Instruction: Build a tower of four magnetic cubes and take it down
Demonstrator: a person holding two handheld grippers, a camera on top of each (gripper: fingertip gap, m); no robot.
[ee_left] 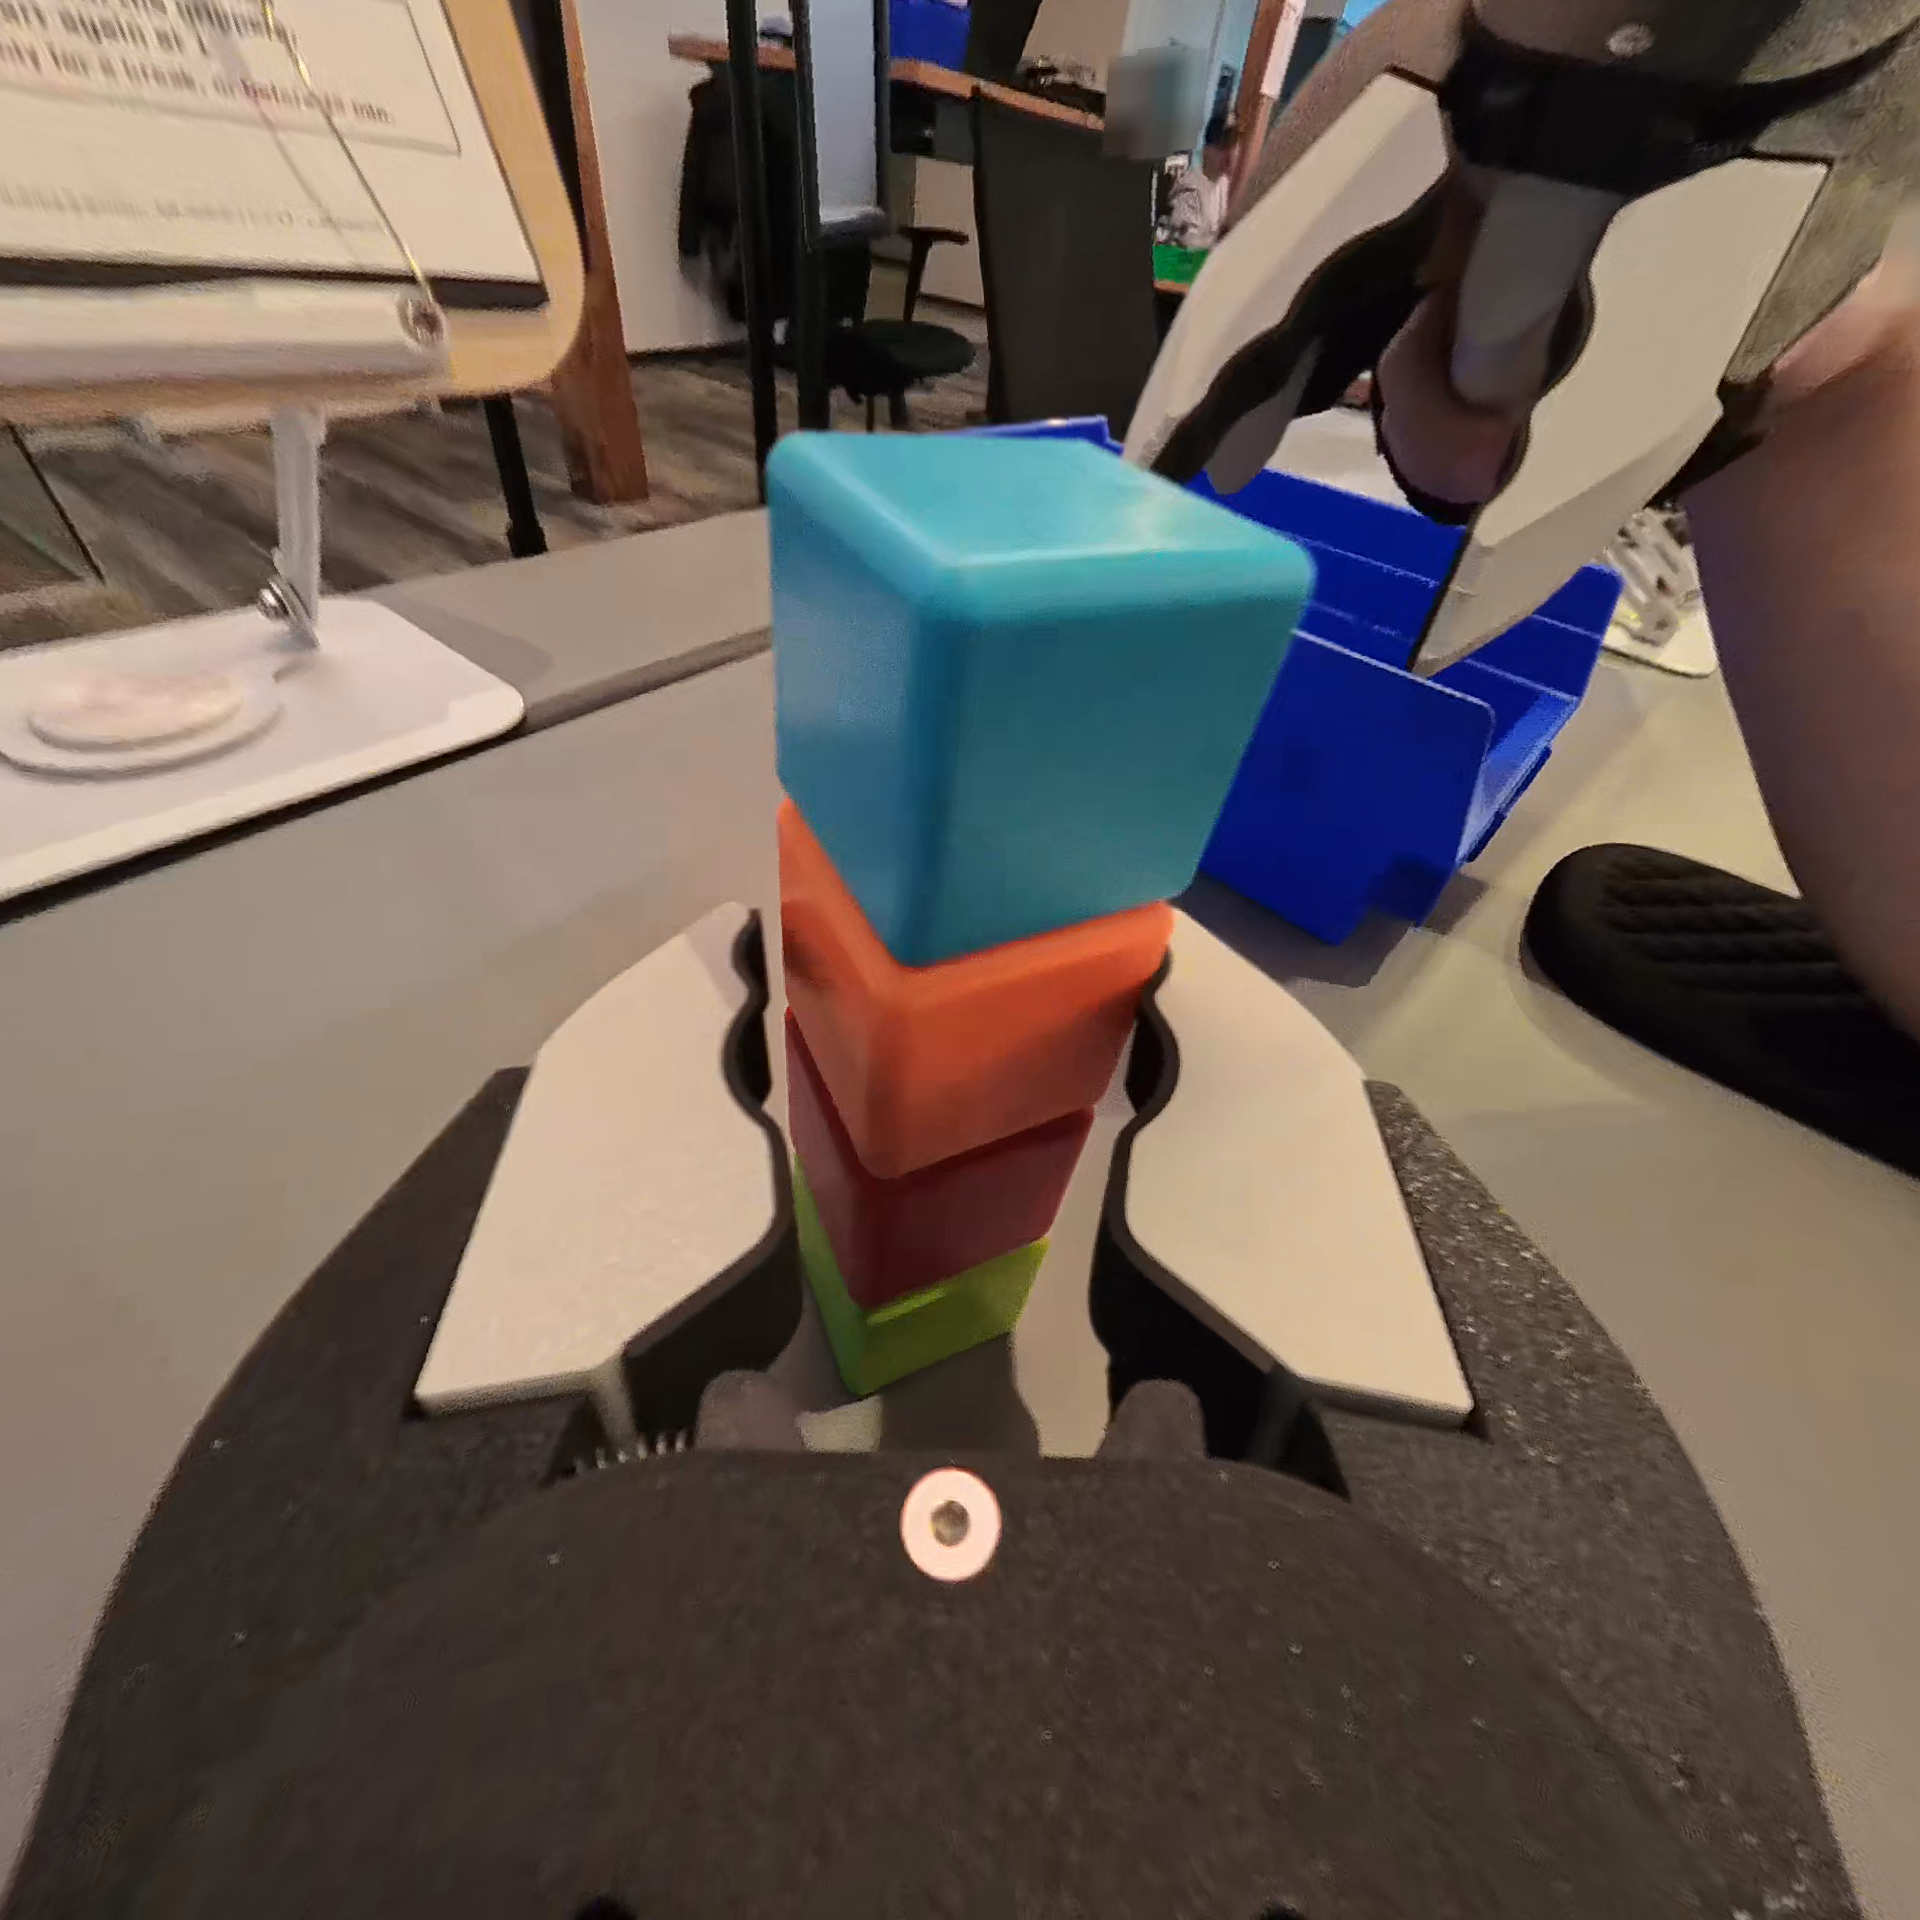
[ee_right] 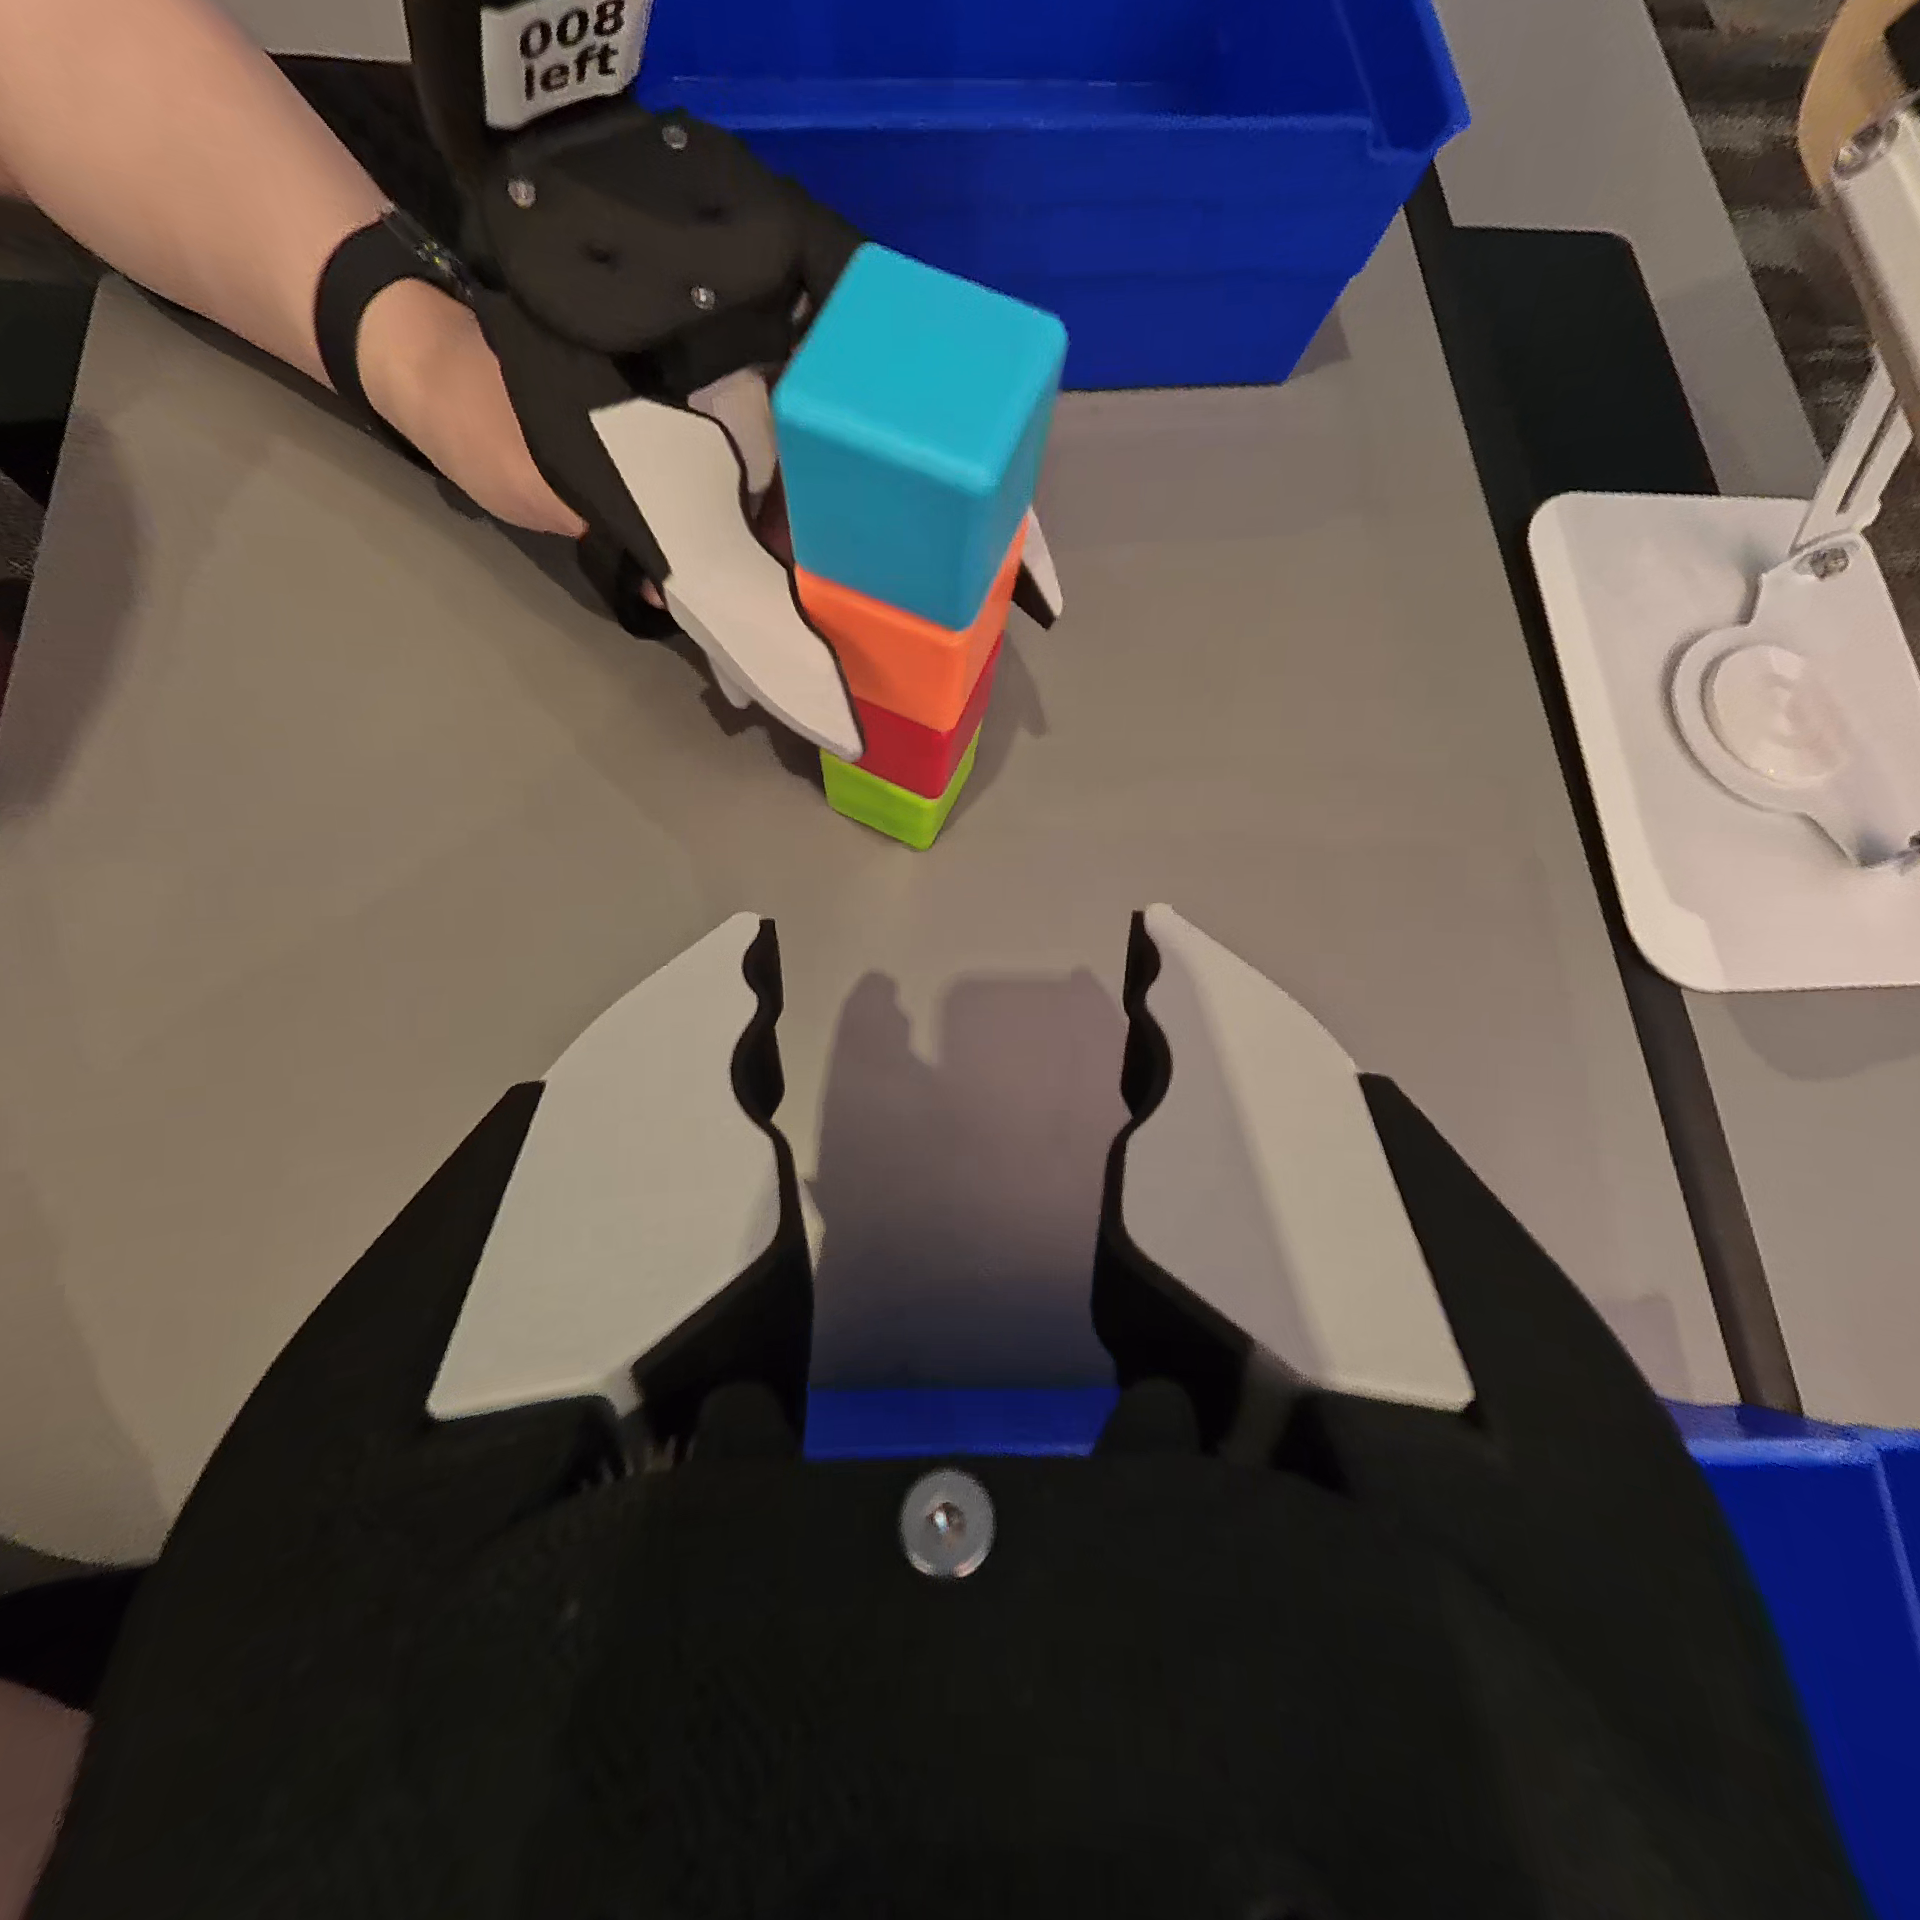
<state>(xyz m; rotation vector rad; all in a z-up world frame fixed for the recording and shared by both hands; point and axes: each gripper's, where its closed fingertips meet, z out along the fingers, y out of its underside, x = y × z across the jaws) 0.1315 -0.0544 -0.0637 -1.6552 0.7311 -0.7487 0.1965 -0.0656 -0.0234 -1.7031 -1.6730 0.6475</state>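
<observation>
A tower of four cubes stands on the grey table: teal (ee_left: 1018, 675) (ee_right: 914, 436) on top, then orange (ee_left: 956, 1039) (ee_right: 914, 655), red (ee_left: 935, 1216) (ee_right: 914, 743) and lime green (ee_left: 925, 1330) (ee_right: 894, 805) at the bottom. The teal cube sits slightly twisted on the orange one. My left gripper (ee_left: 956, 925) (ee_right: 940, 675) clasps the tower from both sides at the orange and red cubes. My right gripper (ee_right: 951, 920) is open and empty, held apart from the tower, above and in front of it; it also shows in the left wrist view (ee_left: 1309, 561).
A blue bin (ee_left: 1351, 790) (ee_right: 1039, 135) stands just behind the tower. A second blue bin (ee_right: 1808, 1558) is under my right gripper. A white stand base (ee_left: 260, 707) (ee_right: 1621, 727) sits at the table's side. A black pad (ee_left: 1714, 966) lies near the bin.
</observation>
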